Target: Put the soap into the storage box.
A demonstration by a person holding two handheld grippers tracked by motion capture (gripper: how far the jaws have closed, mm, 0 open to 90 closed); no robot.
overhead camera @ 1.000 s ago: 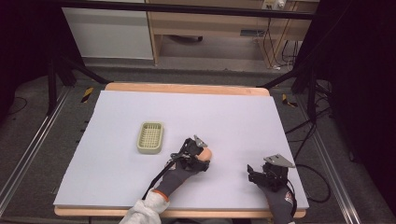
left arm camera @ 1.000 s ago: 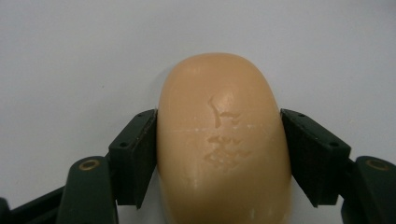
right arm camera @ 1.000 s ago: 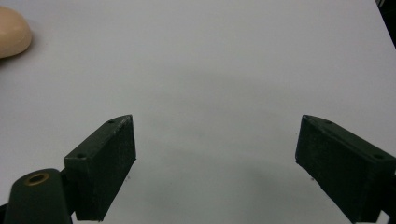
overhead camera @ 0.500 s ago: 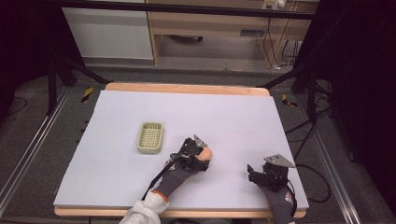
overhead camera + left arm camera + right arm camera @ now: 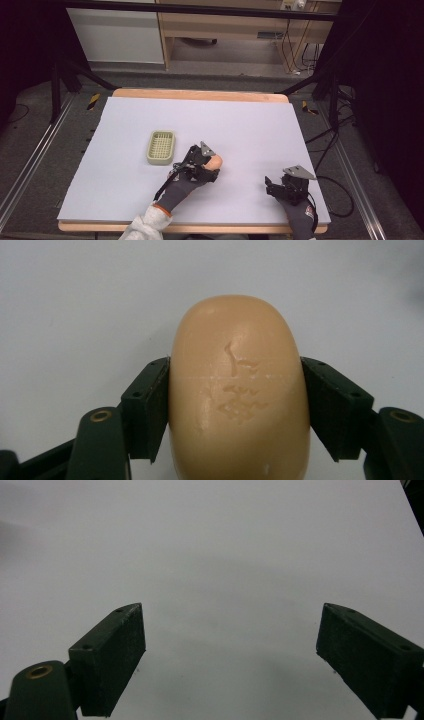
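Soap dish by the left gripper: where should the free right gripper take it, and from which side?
The soap dish lies flat, long axis running away from the person, slatted floor up. Probably best: come from above with the open right gripper and close across the short width, one jaw on each long rim at mid-length. The left gripper is busy, shut on the soap bar.

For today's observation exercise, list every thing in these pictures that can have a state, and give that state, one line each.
Bar of soap: clamped between the left gripper's jaws, embossed face toward the camera.
Left gripper: shut on the soap.
Right gripper: open, nothing between its jaws, above bare table.
Soap dish: empty, flat on the table, apart from the soap.
Table: covered by a white sheet.
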